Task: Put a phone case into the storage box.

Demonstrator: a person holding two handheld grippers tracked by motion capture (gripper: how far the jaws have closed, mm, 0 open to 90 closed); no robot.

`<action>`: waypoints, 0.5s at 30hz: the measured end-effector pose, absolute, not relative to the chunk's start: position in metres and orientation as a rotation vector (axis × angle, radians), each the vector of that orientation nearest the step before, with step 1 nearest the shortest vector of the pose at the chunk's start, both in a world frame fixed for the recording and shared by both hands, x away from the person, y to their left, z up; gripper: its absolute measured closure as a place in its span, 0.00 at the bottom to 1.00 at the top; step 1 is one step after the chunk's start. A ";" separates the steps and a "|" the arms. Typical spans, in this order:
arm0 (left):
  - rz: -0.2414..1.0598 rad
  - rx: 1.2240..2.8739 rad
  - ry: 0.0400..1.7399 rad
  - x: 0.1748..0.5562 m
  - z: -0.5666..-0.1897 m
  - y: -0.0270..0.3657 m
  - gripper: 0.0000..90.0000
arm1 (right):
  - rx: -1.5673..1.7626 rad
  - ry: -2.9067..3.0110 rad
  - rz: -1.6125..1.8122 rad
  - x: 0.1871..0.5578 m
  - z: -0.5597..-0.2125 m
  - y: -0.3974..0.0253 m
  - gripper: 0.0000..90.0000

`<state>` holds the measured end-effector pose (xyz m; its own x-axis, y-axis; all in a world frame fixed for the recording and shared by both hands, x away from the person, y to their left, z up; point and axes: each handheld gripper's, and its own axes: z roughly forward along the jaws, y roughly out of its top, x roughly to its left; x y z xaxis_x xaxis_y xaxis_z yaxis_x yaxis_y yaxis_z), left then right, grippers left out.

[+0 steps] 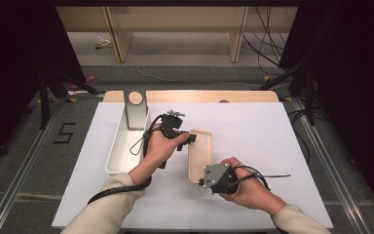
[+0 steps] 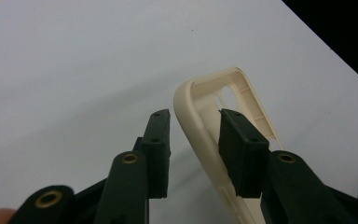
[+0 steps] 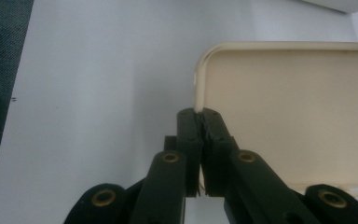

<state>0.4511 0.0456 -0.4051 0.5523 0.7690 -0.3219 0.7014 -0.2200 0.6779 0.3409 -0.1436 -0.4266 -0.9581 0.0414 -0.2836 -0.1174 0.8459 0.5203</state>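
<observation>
Pinching the near edge of a cream phone case (image 1: 200,156), the right gripper (image 1: 208,181) had its jaws clenched on the thin rim, as the right gripper view showed. The case (image 3: 289,112) lay open side up near the middle of the white table sheet (image 1: 253,131). It looked light, smooth and somewhat flexible, likely to bow if held at one point only, so the raised side walls seemed the best hold. Farther off, the left gripper (image 2: 193,140) stood released, its jaws astride the case's far wall (image 2: 200,126) near the camera cutout. Beyond to the left sat a white oblong tray (image 1: 119,151).
</observation>
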 end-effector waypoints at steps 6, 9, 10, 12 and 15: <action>0.078 1.934 1.194 0.450 -0.403 0.046 0.77 | -0.064 2.739 0.793 0.341 -0.427 -0.144 0.98; 0.047 1.896 1.198 0.448 -0.400 0.046 0.81 | -0.053 2.746 0.782 0.341 -0.428 -0.143 0.98; 0.042 1.881 1.195 0.446 -0.399 0.046 0.82 | -0.073 2.737 0.777 0.342 -0.430 -0.143 0.98; 0.036 1.868 1.180 0.443 -0.396 0.044 0.84 | -0.055 2.756 0.766 0.343 -0.431 -0.143 0.98; 0.034 1.846 1.147 0.437 -0.390 0.041 0.88 | -0.048 2.766 0.759 0.344 -0.435 -0.142 0.98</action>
<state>0.4372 0.0409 -0.3900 0.5630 0.7153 -0.4138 0.6896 -0.1307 0.7123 0.3444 -0.1421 -0.4352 -0.9623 0.0395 -0.2690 -0.1033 0.8620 0.4962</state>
